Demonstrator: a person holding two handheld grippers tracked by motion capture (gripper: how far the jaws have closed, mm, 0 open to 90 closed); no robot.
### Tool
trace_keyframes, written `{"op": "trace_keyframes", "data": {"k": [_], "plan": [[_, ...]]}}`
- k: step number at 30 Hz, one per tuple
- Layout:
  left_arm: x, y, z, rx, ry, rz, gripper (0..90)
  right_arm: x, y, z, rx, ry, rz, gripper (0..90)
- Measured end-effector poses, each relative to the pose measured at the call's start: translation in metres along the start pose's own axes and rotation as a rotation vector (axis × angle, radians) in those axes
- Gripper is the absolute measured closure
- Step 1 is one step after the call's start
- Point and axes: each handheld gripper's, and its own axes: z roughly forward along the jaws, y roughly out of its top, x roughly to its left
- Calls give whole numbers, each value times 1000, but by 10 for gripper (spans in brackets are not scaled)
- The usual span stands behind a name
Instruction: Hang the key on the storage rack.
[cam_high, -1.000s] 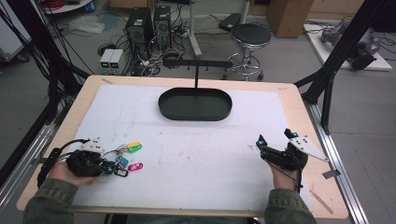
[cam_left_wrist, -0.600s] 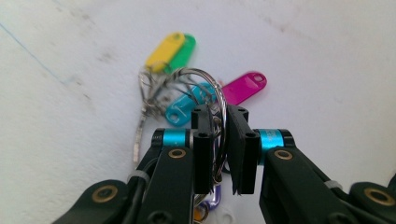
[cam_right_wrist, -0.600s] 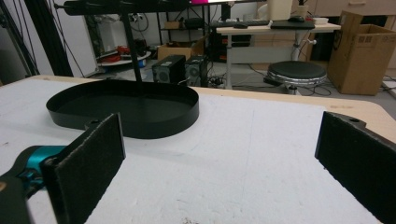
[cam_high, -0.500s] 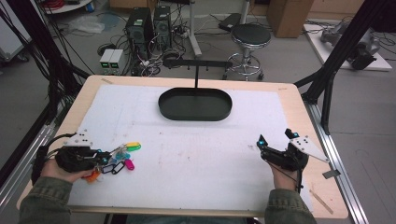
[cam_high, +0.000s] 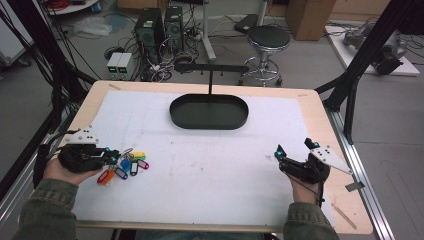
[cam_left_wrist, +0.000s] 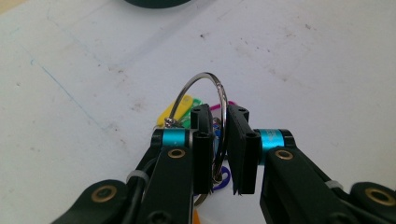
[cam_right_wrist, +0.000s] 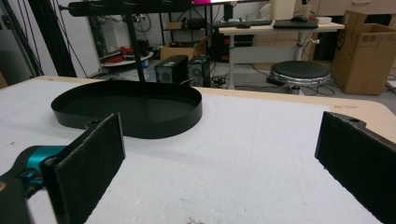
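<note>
The left tongs (cam_left_wrist: 219, 149) are pinching the shiny metal ring of colourful plastic key tags (cam_left_wrist: 205, 100) at the near left of the white surface (cam_high: 210, 160). The right tongs (cam_right_wrist: 224, 163) are gaping wide, waiting. Next, probably lifting it towards the far black oval tray (cam_high: 209, 111).

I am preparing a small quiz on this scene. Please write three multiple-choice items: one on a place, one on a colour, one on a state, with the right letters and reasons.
1. Where does the bunch of key tags lie on the table?
A. near its left edge
B. inside the tray
C. beside the right gripper

2. What colour is the oval tray?
A. white
B. black
C. yellow

3. How do the right gripper jaws stand?
A. shut on a tag
B. shut on nothing
C. wide open

Answers:
1 A: the tags sit at the left gripper, far from the tray.
2 B: its wall and floor are black.
3 C: the right gripper view shows both pads far apart, nothing between.
</note>
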Motion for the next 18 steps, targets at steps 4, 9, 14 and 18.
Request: {"op": "trace_keyframes", "data": {"k": [4,9,14,18], "plan": [[4,7,0,12,-16,-5,806,0,0,0,1,2,0,5],[7,17,-5,0,-11,2,866,0,0,1,-2,2,-1,5],[5,26,-3,20,-9,38,866,0,0,1,1,3,1,5],[3,34,-1,14,-17,51,866,0,0,0,-2,1,0,5]]}}
